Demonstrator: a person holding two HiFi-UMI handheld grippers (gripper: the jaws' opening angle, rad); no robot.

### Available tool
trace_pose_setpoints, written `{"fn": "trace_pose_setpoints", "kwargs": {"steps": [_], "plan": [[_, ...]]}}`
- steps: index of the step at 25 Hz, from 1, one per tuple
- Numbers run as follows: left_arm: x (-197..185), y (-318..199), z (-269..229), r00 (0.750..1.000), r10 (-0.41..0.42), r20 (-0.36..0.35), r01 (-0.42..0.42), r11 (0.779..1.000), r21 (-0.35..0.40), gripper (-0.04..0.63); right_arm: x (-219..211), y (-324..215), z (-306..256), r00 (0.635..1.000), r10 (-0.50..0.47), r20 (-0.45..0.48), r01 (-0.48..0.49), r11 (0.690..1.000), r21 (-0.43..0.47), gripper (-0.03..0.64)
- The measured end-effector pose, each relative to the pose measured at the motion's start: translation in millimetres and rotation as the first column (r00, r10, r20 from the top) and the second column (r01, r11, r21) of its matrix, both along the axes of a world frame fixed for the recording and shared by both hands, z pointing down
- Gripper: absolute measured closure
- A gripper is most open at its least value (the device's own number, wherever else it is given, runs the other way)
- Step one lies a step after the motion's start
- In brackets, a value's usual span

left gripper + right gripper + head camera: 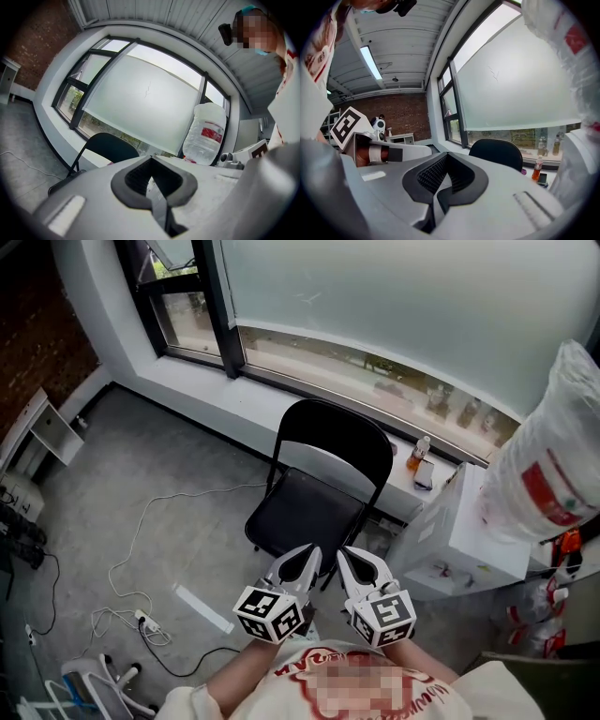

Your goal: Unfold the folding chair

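Folding chair (305, 512) at frame centre looks already unfolded, left tool (306, 557) and right tool (349, 559) both closed empty at bottom centre; next probably just back off.

Both grippers kept close to the chest
Left gripper (307, 557) and right gripper (348, 560) are held side by side, pointed forward and a bit down; jaws on both are closed, nothing gripped.
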State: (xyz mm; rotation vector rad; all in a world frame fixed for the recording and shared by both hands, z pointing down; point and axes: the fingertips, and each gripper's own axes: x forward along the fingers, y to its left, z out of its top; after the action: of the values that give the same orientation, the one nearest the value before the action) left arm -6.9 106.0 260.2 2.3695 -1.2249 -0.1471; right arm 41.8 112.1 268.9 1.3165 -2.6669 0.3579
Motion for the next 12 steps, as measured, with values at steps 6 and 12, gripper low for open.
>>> {"fn": "trace_pose_setpoints", "kwargs": {"steps": [6, 12], "plan": [[38.9, 86.5, -0.7, 0.998, -0.058, 0.011, 0.058, 0.998, 0.033, 0.595, 39.5, 81.3, 1.3, 0.999, -0.037, 0.019, 0.037, 0.999, 0.002, 0.595], [65.3, 157.7, 1.7, 0.996, -0.088, 0.031, 0.087, 0.996, 0.031, 0.595, 63.2, 145.3, 1.6, 0.996, -0.08, 0.039, 0.081, 0.997, -0.015, 0.595]]}}
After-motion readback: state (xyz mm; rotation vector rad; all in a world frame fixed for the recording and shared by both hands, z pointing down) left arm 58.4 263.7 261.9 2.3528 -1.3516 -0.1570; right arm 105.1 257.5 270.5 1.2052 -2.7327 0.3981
